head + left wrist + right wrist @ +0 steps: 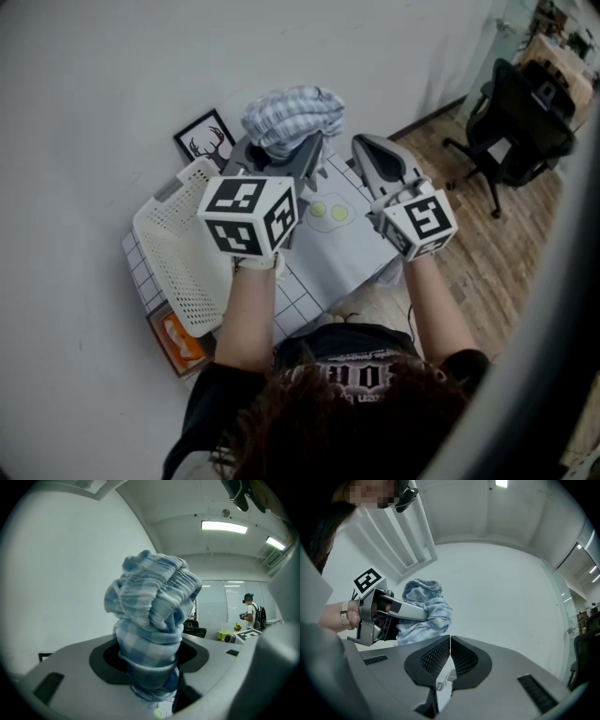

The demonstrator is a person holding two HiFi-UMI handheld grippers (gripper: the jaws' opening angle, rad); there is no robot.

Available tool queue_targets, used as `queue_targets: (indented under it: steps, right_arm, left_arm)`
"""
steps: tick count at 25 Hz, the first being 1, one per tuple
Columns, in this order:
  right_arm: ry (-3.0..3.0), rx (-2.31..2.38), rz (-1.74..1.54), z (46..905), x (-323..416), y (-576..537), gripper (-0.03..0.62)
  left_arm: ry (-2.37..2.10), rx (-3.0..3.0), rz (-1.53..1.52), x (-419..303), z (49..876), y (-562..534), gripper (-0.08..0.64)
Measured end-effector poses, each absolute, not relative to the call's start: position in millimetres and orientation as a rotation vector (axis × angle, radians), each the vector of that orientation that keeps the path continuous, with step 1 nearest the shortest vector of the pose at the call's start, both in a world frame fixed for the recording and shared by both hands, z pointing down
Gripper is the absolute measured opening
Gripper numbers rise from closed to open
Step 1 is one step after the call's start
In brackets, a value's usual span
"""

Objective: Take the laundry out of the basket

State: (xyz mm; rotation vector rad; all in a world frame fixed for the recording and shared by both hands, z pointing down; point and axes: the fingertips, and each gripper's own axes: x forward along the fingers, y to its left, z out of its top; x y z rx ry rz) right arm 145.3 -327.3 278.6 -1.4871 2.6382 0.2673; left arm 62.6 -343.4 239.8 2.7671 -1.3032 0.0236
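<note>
My left gripper (305, 155) is raised above the table, shut on a bunched blue-and-white checked cloth (292, 117). In the left gripper view the cloth (154, 611) bulges up out of the jaws and fills the gap between them, so the left gripper (151, 681) holds it tightly. The white plastic laundry basket (178, 253) lies at the table's left, below that arm; nothing shows inside it. My right gripper (367, 145) is held up beside the left one, its jaws shut together on nothing. The right gripper view shows the right gripper (450, 641) closed, with the cloth (424, 611) hanging to its left.
The table (309, 281) has a white grid cover and a grey mat (352, 248) with two yellow-green discs. A framed antler picture (204, 137) leans on the wall. An orange box (176, 339) sits by the basket. An office chair (516, 122) stands on the wooden floor at right.
</note>
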Motion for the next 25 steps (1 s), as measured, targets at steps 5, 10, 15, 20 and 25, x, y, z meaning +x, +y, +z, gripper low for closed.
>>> queue_targets:
  steps: [5,10,15,20,25]
  right_arm:
    - [2.631,-1.479,0.287,278.9,166.4,-330.6,0.028]
    - [2.630,-1.484,0.279,281.3,181.0,-334.8,0.028]
    - [2.634,-1.485,0.248,287.9,191.6,-339.6,0.028]
    - [2.640,-1.492,0.179,299.6,198.2,-343.5,0.029]
    - [2.655,-1.484,0.154,308.4,197.0,-346.8,0.029]
  left_arm:
    - [-1.299,2.777,-0.015,84.6,231.8,-348.7,0.247]
    - [-1.295,2.778,-0.020,100.5,231.9,-353.0,0.247]
    - [-1.302,2.768,-0.009,109.9,249.9,-358.1,0.247]
    - [-1.323,2.746,0.004,117.4,280.5,-361.3,0.247]
    - [-1.332,2.733,0.028,117.5,310.3,-360.1,0.247]
